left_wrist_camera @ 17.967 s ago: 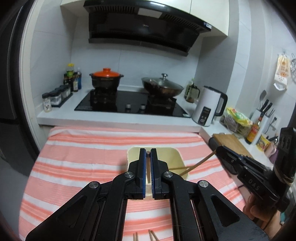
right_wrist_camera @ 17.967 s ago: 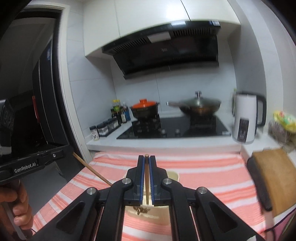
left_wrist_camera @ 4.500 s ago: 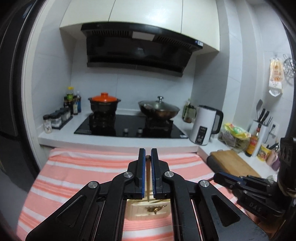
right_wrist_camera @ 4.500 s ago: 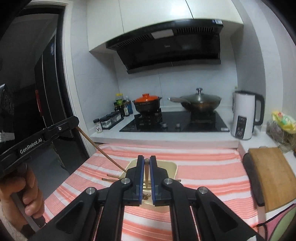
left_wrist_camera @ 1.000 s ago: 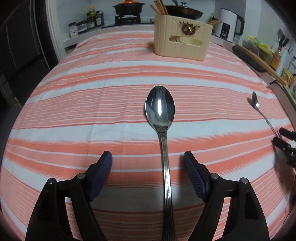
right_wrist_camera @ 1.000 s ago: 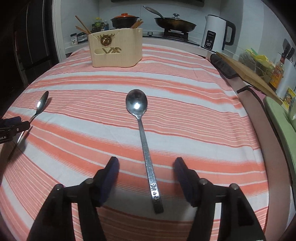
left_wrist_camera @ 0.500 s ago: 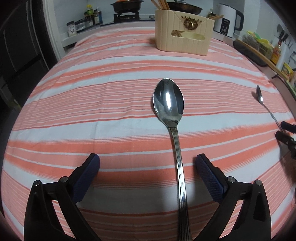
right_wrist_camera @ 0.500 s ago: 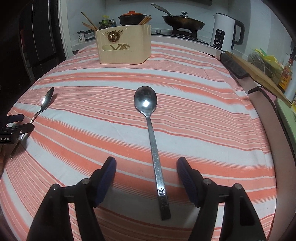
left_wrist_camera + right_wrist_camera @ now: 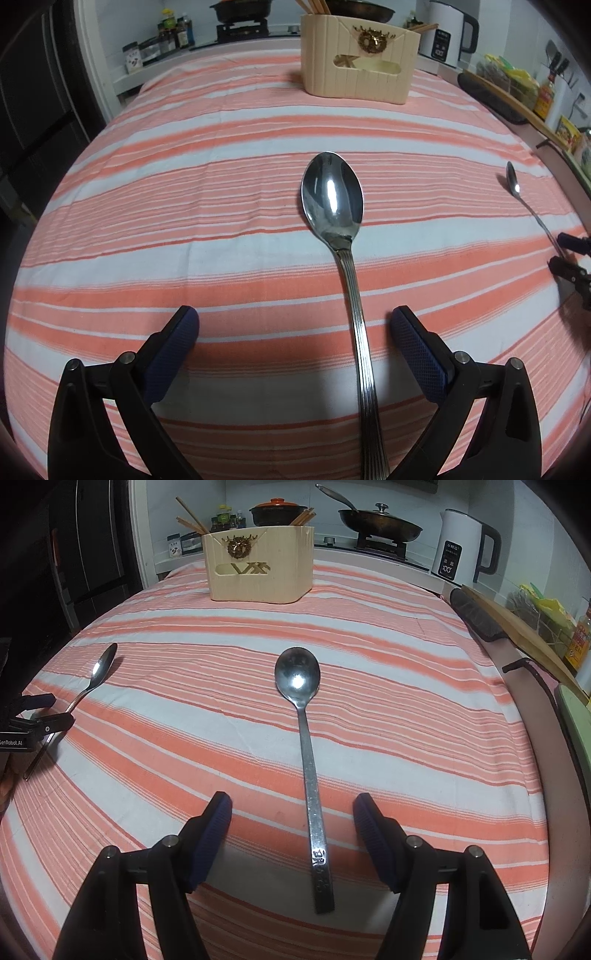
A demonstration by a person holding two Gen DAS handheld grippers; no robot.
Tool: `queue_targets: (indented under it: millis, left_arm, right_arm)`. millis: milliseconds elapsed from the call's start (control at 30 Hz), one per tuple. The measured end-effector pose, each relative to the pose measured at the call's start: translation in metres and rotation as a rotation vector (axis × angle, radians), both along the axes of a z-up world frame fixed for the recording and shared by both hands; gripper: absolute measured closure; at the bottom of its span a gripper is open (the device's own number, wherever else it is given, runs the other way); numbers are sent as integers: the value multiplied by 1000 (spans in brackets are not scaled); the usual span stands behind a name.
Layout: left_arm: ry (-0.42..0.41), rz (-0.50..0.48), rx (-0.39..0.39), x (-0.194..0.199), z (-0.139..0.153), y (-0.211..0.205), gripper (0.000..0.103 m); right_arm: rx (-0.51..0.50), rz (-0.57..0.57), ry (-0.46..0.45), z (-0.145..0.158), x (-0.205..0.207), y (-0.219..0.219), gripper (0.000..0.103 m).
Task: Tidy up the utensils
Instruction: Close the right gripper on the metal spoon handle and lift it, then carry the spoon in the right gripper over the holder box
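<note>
Both grippers sit low over the striped tablecloth (image 9: 184, 206), jaws just widened. Left gripper (image 9: 294, 325) straddles the ribbed-handle spoon (image 9: 332, 199), right gripper (image 9: 291, 808) the flat-handled spoon (image 9: 297, 675), neither touching. Utensil holder (image 9: 258, 568) far back.

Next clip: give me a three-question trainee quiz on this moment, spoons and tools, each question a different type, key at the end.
1. True or false: the left tool is shut on the ribbed spoon.
2. Where do the chopsticks stand? A) flat on the cloth B) in the holder C) in the wok
3. Fill in: the flat-handled spoon lies between the right tool's open ____.

Key
1. False: its jaws stand wide, having just been opening, and the handle lies between them untouched on the cloth.
2. B
3. jaws; these too have just been opening, and neither pad touches the handle.
</note>
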State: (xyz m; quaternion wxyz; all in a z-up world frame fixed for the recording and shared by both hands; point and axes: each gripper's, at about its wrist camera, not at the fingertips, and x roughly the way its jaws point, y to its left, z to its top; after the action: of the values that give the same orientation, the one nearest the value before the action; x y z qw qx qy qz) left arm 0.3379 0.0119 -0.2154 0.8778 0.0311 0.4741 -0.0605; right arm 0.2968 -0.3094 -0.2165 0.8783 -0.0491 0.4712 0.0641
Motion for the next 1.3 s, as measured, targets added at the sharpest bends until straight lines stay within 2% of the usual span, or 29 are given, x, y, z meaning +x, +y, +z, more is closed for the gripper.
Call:
queue_targets:
  millis: [167,367,533,667,733,767,800,833,900,1067,1300]
  left_arm:
    - [12,23,-11,14,1,3,0]
    - [40,-31,9,43,1,-22,0]
    - [44,-29,6,63,0,-30,0]
    - [46,-37,7,64,0,-29,2]
    - [37,-44,5,62,2,-29,9]
    - [28,-49,2,62,3,-30,18]
    - [17,-55,0,61,5,-32,29]
    - [7,-62,-1,60,7,-33,35]
    - [-14,-75,0,59,9,-36,60]
    - [-57,-90,-12,53,14,-36,62]
    - [-187,-91,-71,18,60,-29,62]
  right_arm:
    - [-2,35,51,2,14,1,32]
    - [7,61,69,1,52,9,31]
    - [8,36,66,-1,88,14,31]
    - [9,15,46,-3,106,15,31]
    - [-2,11,30,-3,108,18,33]
    - [-2,9,22,-3,108,19,34]
    - [2,8,14,-3,107,19,39]
    - [1,7,4,-2,106,20,51]
    - [-4,4,-9,0,105,22,66]
    - [33,-11,-32,6,98,20,67]
    - [116,21,-149,57,54,33,67]
